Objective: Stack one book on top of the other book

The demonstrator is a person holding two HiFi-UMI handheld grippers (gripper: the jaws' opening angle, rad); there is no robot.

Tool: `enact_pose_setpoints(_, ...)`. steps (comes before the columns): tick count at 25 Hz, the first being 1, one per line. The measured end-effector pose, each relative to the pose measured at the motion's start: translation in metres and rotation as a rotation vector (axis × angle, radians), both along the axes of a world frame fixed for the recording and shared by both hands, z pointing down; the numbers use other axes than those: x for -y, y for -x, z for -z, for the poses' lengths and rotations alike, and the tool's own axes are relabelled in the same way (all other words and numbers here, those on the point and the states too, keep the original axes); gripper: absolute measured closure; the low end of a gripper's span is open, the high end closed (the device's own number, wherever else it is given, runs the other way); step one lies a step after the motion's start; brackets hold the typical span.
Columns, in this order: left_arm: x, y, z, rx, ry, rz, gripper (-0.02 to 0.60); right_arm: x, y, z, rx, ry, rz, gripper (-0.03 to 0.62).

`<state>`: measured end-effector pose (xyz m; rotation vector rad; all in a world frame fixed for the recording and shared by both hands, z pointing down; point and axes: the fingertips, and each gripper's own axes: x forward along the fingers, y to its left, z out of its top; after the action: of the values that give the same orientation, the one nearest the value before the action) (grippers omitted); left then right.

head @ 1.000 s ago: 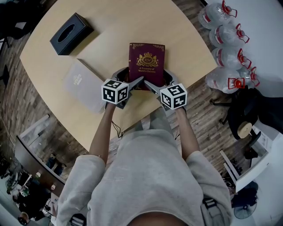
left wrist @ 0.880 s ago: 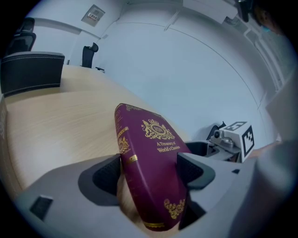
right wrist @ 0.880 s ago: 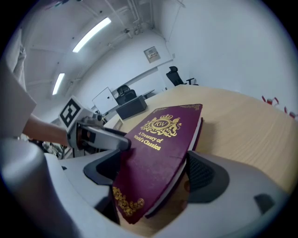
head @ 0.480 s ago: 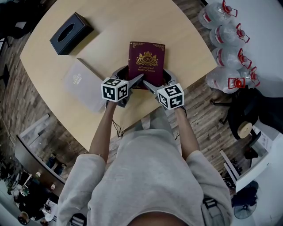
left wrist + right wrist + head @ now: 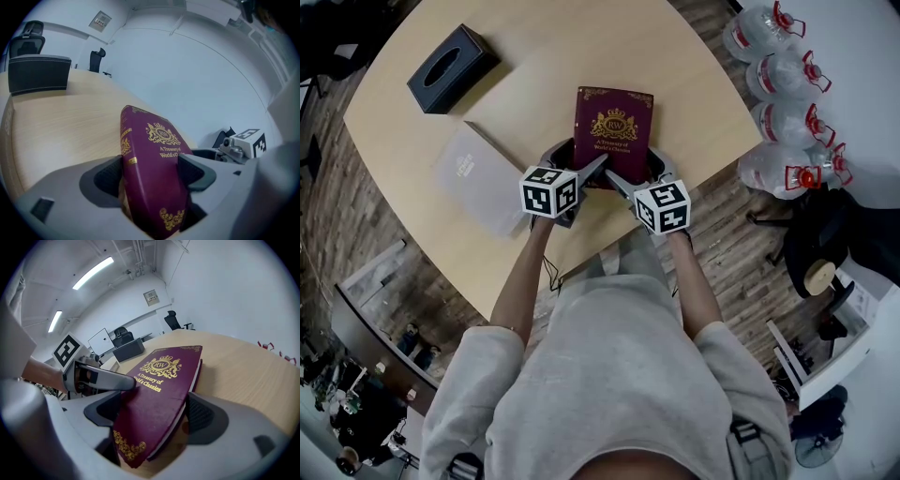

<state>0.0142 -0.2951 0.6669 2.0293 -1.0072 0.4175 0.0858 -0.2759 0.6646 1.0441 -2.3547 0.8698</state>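
Observation:
A maroon book (image 5: 614, 127) with a gold crest lies on the round wooden table (image 5: 544, 75), near its front edge. My left gripper (image 5: 589, 171) is shut on the book's near left corner, and the left gripper view shows its pads on either side of the maroon book (image 5: 152, 159). My right gripper (image 5: 625, 183) is shut on the near right corner, with the maroon book (image 5: 157, 390) between its pads and tilted a little off the tabletop. A grey book (image 5: 476, 180) lies flat on the table to the left, apart from both grippers.
A dark tissue box (image 5: 450, 56) sits at the table's far left. Several large water bottles (image 5: 778, 75) stand on the floor to the right, beside a dark chair (image 5: 825, 234). The table's front edge (image 5: 581, 258) runs just under the grippers.
The maroon book and both grippers have shifted very slightly to the right. The right gripper drew a little closer in. The grip on the book looks the same.

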Motion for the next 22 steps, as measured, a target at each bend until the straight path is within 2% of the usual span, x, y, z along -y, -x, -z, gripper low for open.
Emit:
enact_pose_setpoints(10, -0.001, -0.003, 0.013, 0.026, -0.042, 0.02, 0.21, 0.001, -0.006, 0.013, -0.053, -0.078, 0.005, 0.177)
enact_pose_setpoints(22, 0.009, -0.001, 0.035, 0.027, -0.107, 0.083, 0.221, 0.018, -0.009, 0.037, -0.085, -0.182, 0.0, 0.22)
